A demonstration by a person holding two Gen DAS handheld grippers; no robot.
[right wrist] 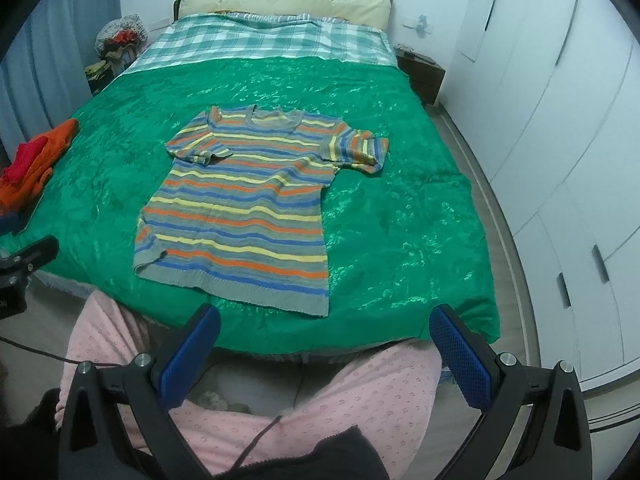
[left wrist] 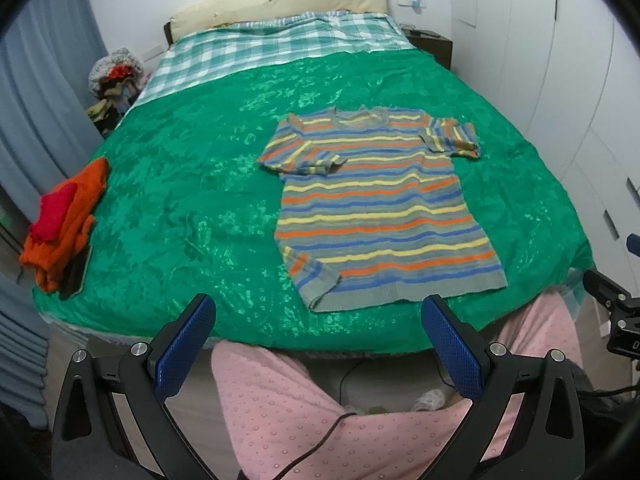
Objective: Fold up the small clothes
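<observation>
both grippers (left wrist: 318, 312) (right wrist: 325, 322) gape empty — striped shirt (left wrist: 384, 204) flat on bedspread (left wrist: 180, 200).

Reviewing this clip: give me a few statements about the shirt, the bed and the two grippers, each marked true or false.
1. The striped shirt lies spread out on the green cover. True.
2. The left gripper is clamped on the shirt's hem. False: its jaws are open, short of the shirt.
3. A pile of orange and red clothes sits at the bed's left edge. True.
4. The right gripper holds a sleeve. False: open and empty.
5. The shirt is already folded in half. False: only one sleeve is tucked over.
</observation>
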